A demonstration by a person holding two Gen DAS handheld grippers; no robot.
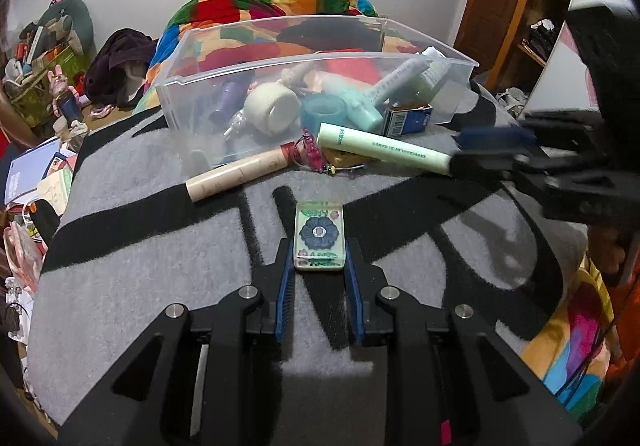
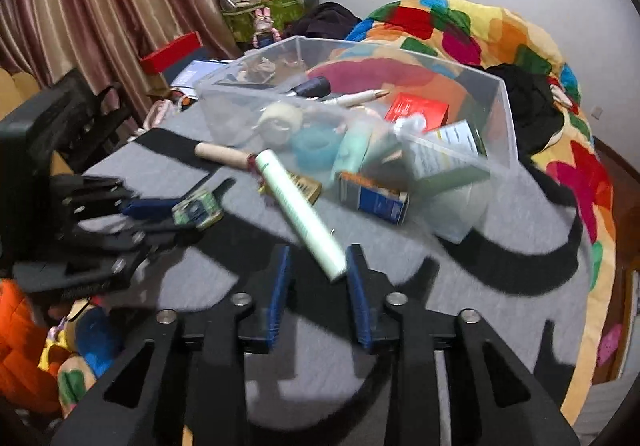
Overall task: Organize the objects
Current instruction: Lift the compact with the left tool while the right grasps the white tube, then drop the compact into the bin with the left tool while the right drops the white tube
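My left gripper (image 1: 319,258) is shut on a small clear block with a blue flower inside (image 1: 319,235), just above the grey and black blanket (image 1: 140,270). In the right wrist view the left gripper (image 2: 188,212) shows at the left with the flower block (image 2: 198,209) in it. My right gripper (image 2: 316,266) is open, its right finger touching the near end of a pale green tube (image 2: 302,212). In the left wrist view the right gripper (image 1: 460,152) sits at the end of the green tube (image 1: 384,150). A clear plastic bin (image 1: 320,58) holds several items.
A beige tube (image 1: 240,174) with a pink charm (image 1: 310,152), a blue and orange box (image 1: 408,120) and a small brown item (image 2: 306,186) lie by the bin (image 2: 502,114). A colourful quilt (image 2: 500,34) lies behind. Clutter sits left of the bed (image 1: 36,66).
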